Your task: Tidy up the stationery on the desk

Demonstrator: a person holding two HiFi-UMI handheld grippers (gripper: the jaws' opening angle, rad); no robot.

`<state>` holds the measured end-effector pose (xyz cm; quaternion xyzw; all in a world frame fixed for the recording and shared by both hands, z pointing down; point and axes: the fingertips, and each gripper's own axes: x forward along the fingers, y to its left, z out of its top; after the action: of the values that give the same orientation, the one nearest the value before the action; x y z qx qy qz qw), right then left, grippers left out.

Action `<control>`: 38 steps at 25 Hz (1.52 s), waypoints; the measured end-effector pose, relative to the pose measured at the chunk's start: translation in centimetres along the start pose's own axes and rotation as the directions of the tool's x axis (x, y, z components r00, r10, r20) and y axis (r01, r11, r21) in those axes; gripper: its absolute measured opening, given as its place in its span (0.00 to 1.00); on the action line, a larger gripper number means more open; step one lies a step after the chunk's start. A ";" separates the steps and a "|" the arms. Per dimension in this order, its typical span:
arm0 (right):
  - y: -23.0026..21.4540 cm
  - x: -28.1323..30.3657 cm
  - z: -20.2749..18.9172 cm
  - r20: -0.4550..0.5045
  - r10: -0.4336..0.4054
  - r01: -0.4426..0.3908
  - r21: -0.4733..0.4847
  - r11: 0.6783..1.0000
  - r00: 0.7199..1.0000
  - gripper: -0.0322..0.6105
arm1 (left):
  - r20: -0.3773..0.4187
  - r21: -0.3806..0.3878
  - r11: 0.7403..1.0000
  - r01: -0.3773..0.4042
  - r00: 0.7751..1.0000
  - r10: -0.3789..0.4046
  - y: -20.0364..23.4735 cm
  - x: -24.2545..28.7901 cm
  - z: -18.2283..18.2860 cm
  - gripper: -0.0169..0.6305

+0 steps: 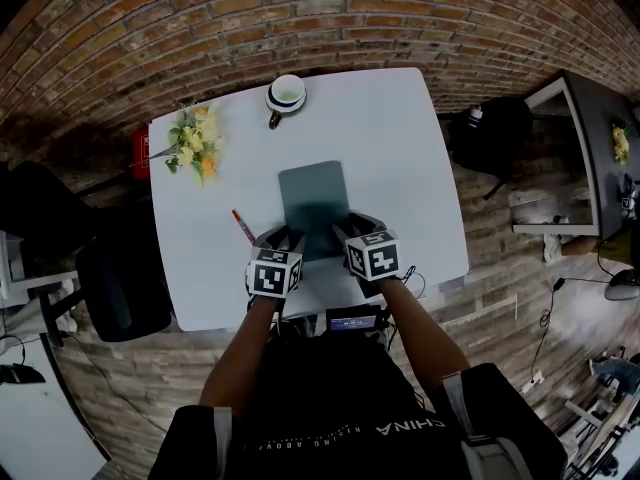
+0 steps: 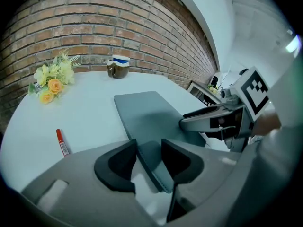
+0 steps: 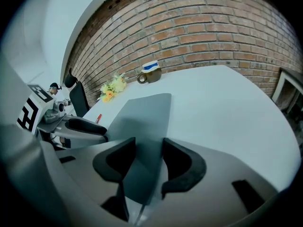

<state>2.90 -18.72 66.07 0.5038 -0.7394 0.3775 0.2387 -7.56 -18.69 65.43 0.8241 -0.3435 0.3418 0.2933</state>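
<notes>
One grey pad, near corners between spread left tongs and right tongs; one red pen

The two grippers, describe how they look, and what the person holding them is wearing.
The left gripper and right gripper look alike: a light grey moulded body ending in two jaws lined with curved black pads. Each carries a cube with black-and-white square markers. The person wears a dark short-sleeved top with white lettering.
</notes>
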 end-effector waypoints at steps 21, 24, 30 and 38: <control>2.5 -4.3 3.7 0.095 0.020 -0.011 -0.090 0.996 0.995 0.18 | 0.009 -0.089 0.988 0.124 0.992 -0.124 0.5 -0.5 -0.1 0.29; 3.7 -5.0 4.5 0.112 0.026 -0.012 -0.120 0.993 0.993 0.17 | 0.017 -0.115 0.982 0.153 0.988 -0.152 0.7 -0.8 -0.1 0.29; 6.1 -6.1 5.9 0.132 0.041 -0.017 -0.182 0.983 0.990 0.16 | 0.028 -0.132 0.975 0.181 0.984 -0.178 1.0 -1.5 0.0 0.29; 9.6 -6.8 7.4 0.149 0.066 -0.027 -0.249 0.968 0.987 0.16 | 0.064 -0.144 0.964 0.222 0.975 -0.215 1.4 -3.2 0.4 0.29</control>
<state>-3.16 -18.76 53.59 0.4810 -0.8084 0.2479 0.2317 -10.15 -18.66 63.10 0.8404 -0.2821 0.2609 0.3821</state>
